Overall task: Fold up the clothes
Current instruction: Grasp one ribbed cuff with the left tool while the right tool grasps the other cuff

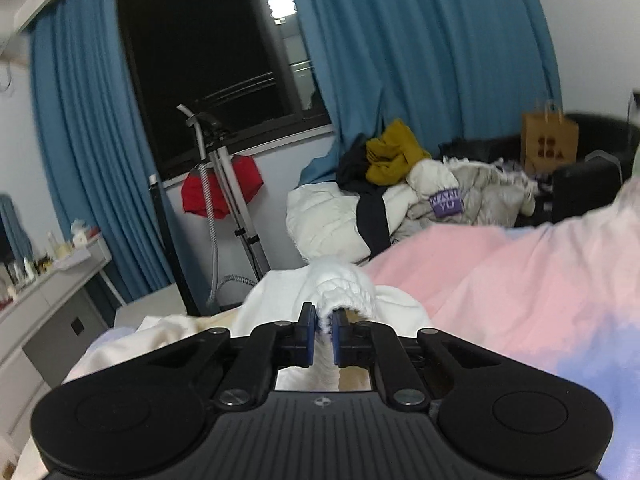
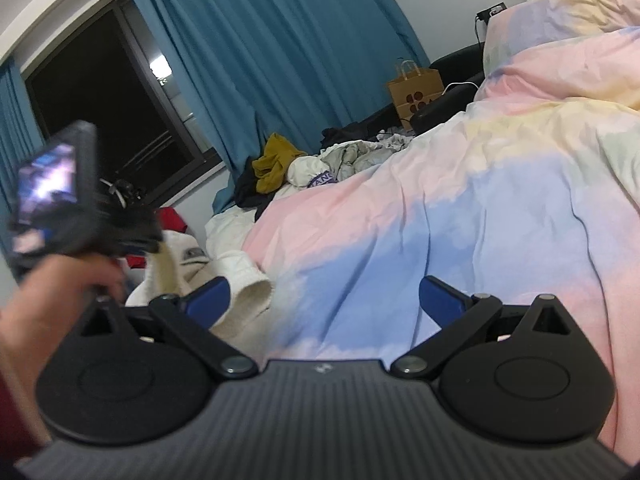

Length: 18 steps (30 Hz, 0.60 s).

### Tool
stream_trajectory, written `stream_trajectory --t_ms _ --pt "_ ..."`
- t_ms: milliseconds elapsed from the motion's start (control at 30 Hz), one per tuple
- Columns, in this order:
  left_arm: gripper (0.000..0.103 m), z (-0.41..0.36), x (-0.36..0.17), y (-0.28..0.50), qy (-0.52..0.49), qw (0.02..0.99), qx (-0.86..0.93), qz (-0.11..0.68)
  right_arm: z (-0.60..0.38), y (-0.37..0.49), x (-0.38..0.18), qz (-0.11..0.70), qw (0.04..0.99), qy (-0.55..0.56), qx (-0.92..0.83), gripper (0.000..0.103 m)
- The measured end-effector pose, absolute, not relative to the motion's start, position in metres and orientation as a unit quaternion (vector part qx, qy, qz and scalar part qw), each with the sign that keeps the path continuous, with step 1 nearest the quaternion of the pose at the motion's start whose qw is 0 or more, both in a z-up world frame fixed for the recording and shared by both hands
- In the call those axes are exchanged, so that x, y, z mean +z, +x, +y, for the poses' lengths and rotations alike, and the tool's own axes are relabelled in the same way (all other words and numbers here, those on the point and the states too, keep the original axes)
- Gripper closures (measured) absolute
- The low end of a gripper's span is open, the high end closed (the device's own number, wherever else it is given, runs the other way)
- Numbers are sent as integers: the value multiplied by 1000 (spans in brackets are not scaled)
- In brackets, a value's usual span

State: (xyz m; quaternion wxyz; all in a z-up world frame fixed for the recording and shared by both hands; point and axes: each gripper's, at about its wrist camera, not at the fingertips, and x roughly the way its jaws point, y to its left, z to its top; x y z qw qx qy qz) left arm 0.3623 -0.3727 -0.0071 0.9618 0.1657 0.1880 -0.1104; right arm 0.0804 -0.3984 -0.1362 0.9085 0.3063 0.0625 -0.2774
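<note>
Fingers (image 1: 307,328) of the left gripper (image 1: 323,330), blue-padded, are clamped on the ribbed cuff (image 1: 344,288) of a white garment (image 1: 280,300), which rises bunched ahead of the tips while its body trails down and left onto the pastel duvet (image 1: 500,280); the tool points nearly level toward the curtained window (image 1: 208,60) and a heap of unfolded clothes (image 1: 400,184) at the far edge of the bed. Right wrist view: the right gripper (image 2: 324,300) has its 2 fingers spread wide apart and empty, hovering low over the blue patch of the duvet (image 2: 400,240), angled slightly down; the same garment (image 2: 240,280) lies just beside its left finger, and the left gripper (image 2: 136,236), held in the person's left hand (image 2: 60,292), is motion-blurred with cloth hanging from it. Judged step: drawing the sleeve out for a fold. To do this well, the grip on the cuff should be kept firm, the sleeve lifted clear so it hangs straight, and the free right gripper should likely take the opposite hem before laying the cloth flat
</note>
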Motion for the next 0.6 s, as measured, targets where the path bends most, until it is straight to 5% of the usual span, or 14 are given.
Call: stream_trajectory --t_ms 167,200,333,600 --pt "87 -316 8 335 131 961 -136 202 -382 77 -125 71 916 300 -256 0" --pt "77 -305 8 326 119 964 -141 193 -378 76 -122 70 919 296 -252 0" --pt "7 -266 5 290 66 974 -159 144 -363 74 -113 76 929 272 -241 0" --pt "1 -308 -43 301 201 957 -172 116 -357 81 -117 92 926 275 -241 0"
